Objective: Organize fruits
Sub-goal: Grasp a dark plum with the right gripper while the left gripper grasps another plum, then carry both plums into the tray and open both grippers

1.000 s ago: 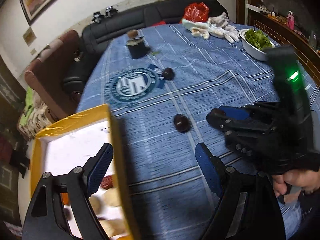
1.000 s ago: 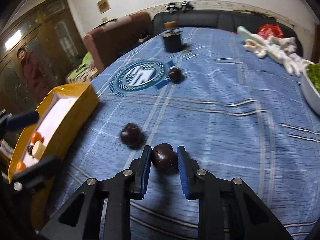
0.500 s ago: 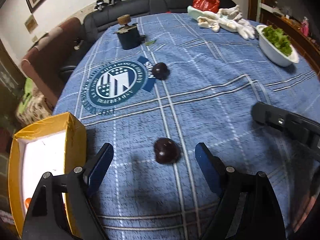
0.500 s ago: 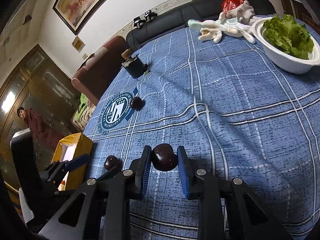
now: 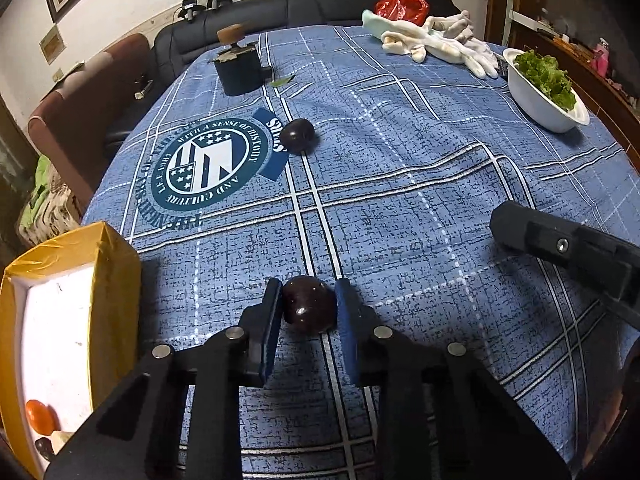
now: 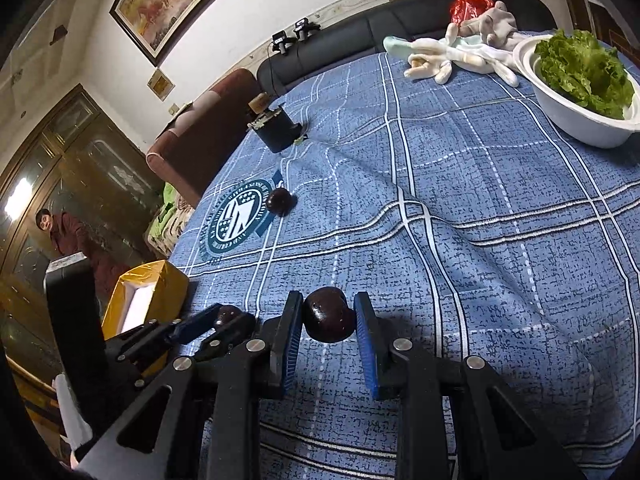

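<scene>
My left gripper (image 5: 308, 312) is shut on a dark plum (image 5: 309, 309) that rests low on the blue checked tablecloth (image 5: 400, 208). My right gripper (image 6: 329, 315) is shut on a second dark plum (image 6: 329, 314) and holds it above the cloth. A third dark plum (image 5: 297, 131) lies by the round emblem; it also shows in the right wrist view (image 6: 279, 201). The yellow box (image 5: 60, 320) with a white inside holds an orange fruit (image 5: 40, 416) and other pieces at the left. The left gripper and its plum (image 6: 227, 314) show in the right wrist view.
A white bowl of lettuce (image 5: 544, 84) stands at the right. White gloves (image 5: 436, 44) and a red bag (image 5: 400, 4) lie at the far edge. A dark container with a cork top (image 5: 238, 66) stands at the far left. The right gripper's body (image 5: 568, 248) is at my right.
My left gripper moved from over the box to the nearest plum and shut on it. My right gripper lifted its plum off the cloth and swung right.
</scene>
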